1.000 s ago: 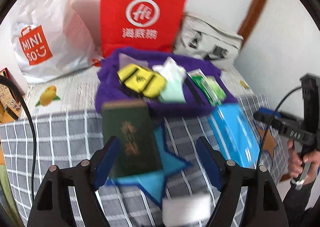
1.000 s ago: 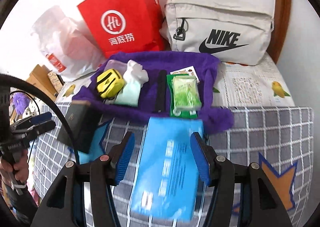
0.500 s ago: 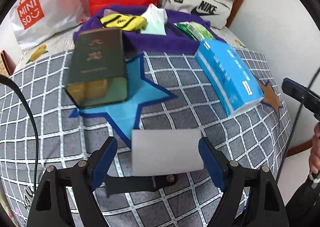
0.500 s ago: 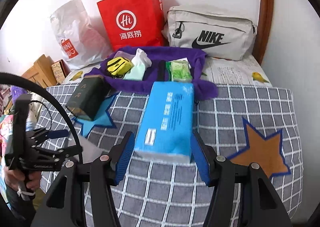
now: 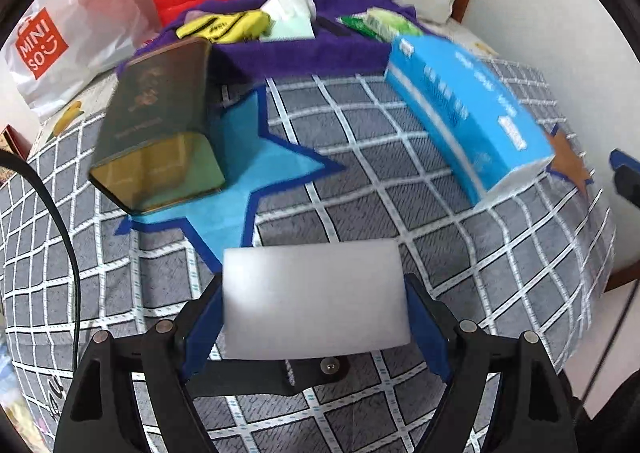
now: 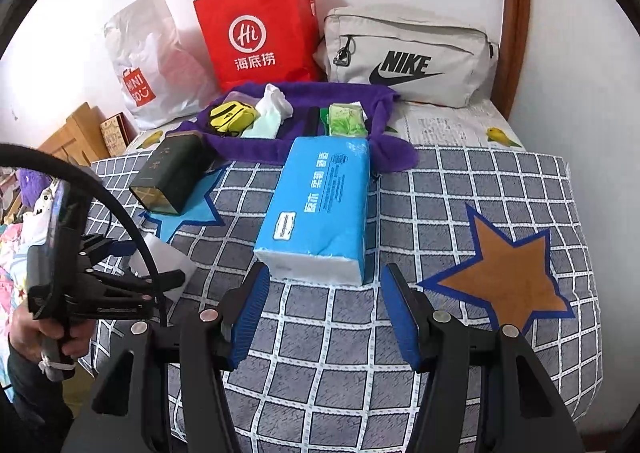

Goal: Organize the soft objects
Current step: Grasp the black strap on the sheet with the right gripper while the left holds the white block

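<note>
Left gripper [image 5: 314, 327]: your jaws stand wide, one each side of the white foam block [image 5: 314, 299]. Blue pads sit right at its side edges; can't tell if they press on it or only flank it.
White foam block: lies flat on the checked blanket [image 5: 400, 221], near the front edge of the bed, just in front of the light-blue star patch [image 5: 256, 181]. In the right wrist view it shows partly behind your left gripper [image 6: 120, 273].
Right gripper [image 6: 320, 313]: about half open, nothing between the pads. It hangs over the blanket just short of the near white end of the blue tissue pack [image 6: 320, 205], not touching it.
Blue tissue pack: lies lengthwise on the blanket, far end up against the purple towel [image 6: 300, 149].
Dark green tin [image 5: 160, 125]: on its side, on the light-blue star patch, gold end facing you.
Purple towel load: yellow pouch [image 6: 230, 117], white and mint sock [image 6: 270, 113], green wipes pack [image 6: 346, 119] on top of it.
Behind the towel: white Miniso bag [image 6: 152, 65], red paper bag [image 6: 260, 29], grey Nike bag [image 6: 408, 53], all against the wall.
Your left hand [image 6: 48, 337]: wrapped round the gripper handle, left edge of the right wrist view.
Orange star patch [image 6: 504, 273]: on the blanket to the right of your right gripper.
</note>
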`<state>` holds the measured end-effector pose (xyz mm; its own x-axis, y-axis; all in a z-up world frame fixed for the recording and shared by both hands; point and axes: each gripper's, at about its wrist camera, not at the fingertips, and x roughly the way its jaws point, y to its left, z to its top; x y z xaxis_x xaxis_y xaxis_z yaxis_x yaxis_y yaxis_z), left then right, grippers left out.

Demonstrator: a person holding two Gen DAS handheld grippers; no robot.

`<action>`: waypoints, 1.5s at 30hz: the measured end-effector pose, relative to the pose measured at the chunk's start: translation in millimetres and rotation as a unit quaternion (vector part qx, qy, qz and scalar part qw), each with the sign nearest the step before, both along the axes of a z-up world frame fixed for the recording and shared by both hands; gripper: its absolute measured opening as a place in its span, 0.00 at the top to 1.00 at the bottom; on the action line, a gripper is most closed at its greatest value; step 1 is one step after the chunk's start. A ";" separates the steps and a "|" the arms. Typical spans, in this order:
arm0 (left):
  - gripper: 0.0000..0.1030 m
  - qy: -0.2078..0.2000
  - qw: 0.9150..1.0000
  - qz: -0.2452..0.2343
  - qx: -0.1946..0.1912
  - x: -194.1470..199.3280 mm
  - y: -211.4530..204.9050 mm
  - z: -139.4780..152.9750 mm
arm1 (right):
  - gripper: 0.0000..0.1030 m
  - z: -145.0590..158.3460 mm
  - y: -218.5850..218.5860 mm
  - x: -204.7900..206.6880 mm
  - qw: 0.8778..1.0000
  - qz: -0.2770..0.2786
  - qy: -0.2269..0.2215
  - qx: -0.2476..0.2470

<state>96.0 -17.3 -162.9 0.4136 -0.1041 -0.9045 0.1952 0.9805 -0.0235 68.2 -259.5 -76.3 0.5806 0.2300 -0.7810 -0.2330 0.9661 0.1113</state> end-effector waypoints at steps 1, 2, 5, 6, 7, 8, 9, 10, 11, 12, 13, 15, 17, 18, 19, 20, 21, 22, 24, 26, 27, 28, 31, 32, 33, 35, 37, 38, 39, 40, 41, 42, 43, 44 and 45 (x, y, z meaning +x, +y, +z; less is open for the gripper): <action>0.20 -0.001 1.000 0.001 0.004 0.8 -0.3 -2.0 | 0.44 -1.0 0.6 -0.3 1.000 0.001 0.001 0.000; 0.20 0.000 1.000 0.004 0.004 1.6 -0.3 -4.5 | 0.44 -2.1 1.2 -1.3 1.000 0.001 0.002 0.000; 0.23 -0.010 0.999 0.027 -0.025 3.8 7.4 -6.1 | 0.44 -3.9 2.7 -3.3 1.000 0.004 0.004 0.005; 0.23 -0.016 0.999 0.032 -0.036 3.5 11.3 -3.7 | 0.44 -4.6 3.6 -3.5 1.000 0.005 0.006 0.007; 0.23 -0.022 0.998 0.033 -0.047 2.5 15.2 0.1 | 0.44 -5.1 4.8 -4.0 1.000 0.006 0.007 0.008; 0.23 -0.027 0.998 0.033 -0.052 1.4 17.5 3.4 | 0.44 -5.8 7.3 -5.3 1.000 0.009 0.008 0.010; 0.23 -0.040 0.997 0.037 -0.053 -1.9 23.4 10.6 | 0.44 -6.3 9.5 -6.5 1.000 0.012 0.008 0.010; 0.23 -0.045 0.997 0.039 -0.052 -3.0 26.7 14.7 | 0.44 -6.8 14.3 -8.6 1.000 0.020 0.008 0.009; 0.23 -0.052 0.997 0.042 -0.049 -4.9 32.6 19.6 | 0.44 -7.2 17.2 -10.2 1.000 0.025 0.007 0.008; 0.23 -0.058 0.996 0.049 -0.044 -7.3 40.6 24.6 | 0.44 -7.5 21.7 -11.9 0.999 0.033 0.006 0.009; 0.23 -0.062 0.996 0.056 -0.040 -9.9 48.0 28.2 | 0.44 -8.1 25.9 -13.0 0.999 0.040 0.007 0.011; 0.23 -0.065 0.994 0.075 -0.036 -14.8 65.3 33.1 | 0.44 -11.5 37.4 -14.2 0.998 0.062 0.011 0.023; 0.23 -0.063 0.993 0.095 -0.041 -19.0 84.3 35.1 | 0.44 -17.5 51.4 -13.9 0.996 0.084 0.018 0.037; 0.23 -0.062 0.991 0.105 -0.046 -21.8 94.0 35.7 | 0.44 -21.2 58.8 -13.0 0.994 0.094 0.023 0.041; 0.23 -0.060 0.991 0.112 -0.047 -23.2 100.9 35.3 | 0.44 -24.8 66.1 -12.4 0.993 0.103 0.028 0.042; 0.23 -0.058 0.990 0.119 -0.049 -24.4 108.6 34.9 | 0.44 -31.3 78.4 -11.3 0.990 0.128 0.038 0.049; 0.23 -0.057 0.989 0.127 -0.049 -26.3 116.5 35.0 | 0.44 -36.7 87.5 -10.0 0.986 0.151 0.045 0.058; 0.23 -0.057 0.988 0.133 -0.049 -27.7 122.1 34.8 | 0.44 -40.7 94.2 -8.9 0.983 0.163 0.050 0.062; 0.23 -0.057 0.986 0.148 -0.054 -29.5 135.1 35.0 | 0.44 -50.9 114.7 -6.8 0.980 0.182 0.056 0.052; 0.23 -0.058 0.983 0.161 -0.061 -32.9 145.2 35.2 | 0.44 -58.9 138.2 -7.5 0.973 0.220 0.049 0.041; 0.23 -0.058 0.982 0.167 -0.067 -34.7 151.0 35.2 | 0.44 -62.1 147.2 -8.9 0.971 0.234 0.046 0.034; 0.23 -0.058 0.981 0.169 -0.072 -36.3 154.8 35.0 | 0.44 -66.6 160.0 -10.1 0.966 0.253 0.043 0.024; 0.23 -0.053 0.979 0.175 -0.087 -39.3 165.3 34.2 | 0.45 -76.5 184.0 -10.5 0.958 0.285 0.035 0.011; 0.23 -0.054 0.979 0.175 -0.088 -41.3 167.5 35.0 | 0.45 -78.8 187.4 -9.2 0.957 0.287 0.038 0.010; 0.23 -0.057 0.978 0.178 -0.089 -42.5 170.3 36.0 | 0.45 -81.8 192.5 -6.7 0.956 0.291 0.044 0.009; 0.22 -0.058 0.977 0.183 -0.092 -44.5 174.3 37.1 | 0.45 -85.0 201.0 -5.8 0.952 0.302 0.047 -0.001; 0.22 -0.059 0.976 0.183 -0.100 -46.1 176.1 37.2 | 0.45 -88.0 209.2 -6.7 0.950 0.309 0.043 -0.020; 0.22 -0.060 0.976 0.182 -0.105 -46.7 175.9 36.7 | 0.45 -91.4 216.1 -9.3 0.947 0.317 0.043 -0.033; 0.22 -0.059 0.976 0.181 -0.107 -47.3 175.5 36.6 | 0.45 -94.6 219.9 -11.0 0.945 0.322 0.041 -0.043; 0.22 -0.058 0.976 0.181 -0.107 -47.6 174.3 36.2 | 0.50 -96.9 224.2 -14.4 0.944 0.325 0.031 -0.057; 0.22 -0.058 0.976 0.180 -0.107 -48.0 172.0 36.1 | 0.56 -97.5 227.5 -19.7 0.942 0.327 0.010 -0.076; 0.22 -0.058 0.977 0.174 -0.106 -48.5 168.6 36.3 | 0.72 -97.3 230.8 -23.9 0.939 0.333 -0.002 -0.084; 0.22 -0.060 0.979 0.167 -0.104 -49.4 165.2 36.9 | 0.74 -96.3 231.7 -25.8 0.939 0.336 -0.002 -0.080; 0.22 -0.061 0.979 0.164 -0.102 -50.5 163.8 37.6 | 0.75 -95.0 231.4 -25.3 0.940 0.332 0.003 -0.074; 0.22 -0.063 0.979 0.165 -0.099 -51.8 163.0 38.4 | 0.76 -94.4 230.5 -22.8 0.944 0.321 0.010 -0.072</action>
<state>44.2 145.7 -124.5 0.5611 -0.1152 -0.8197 -0.1170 0.9693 -0.2163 45.4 -29.0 -170.7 0.3420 0.4205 -0.8404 -0.7750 0.6319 0.0008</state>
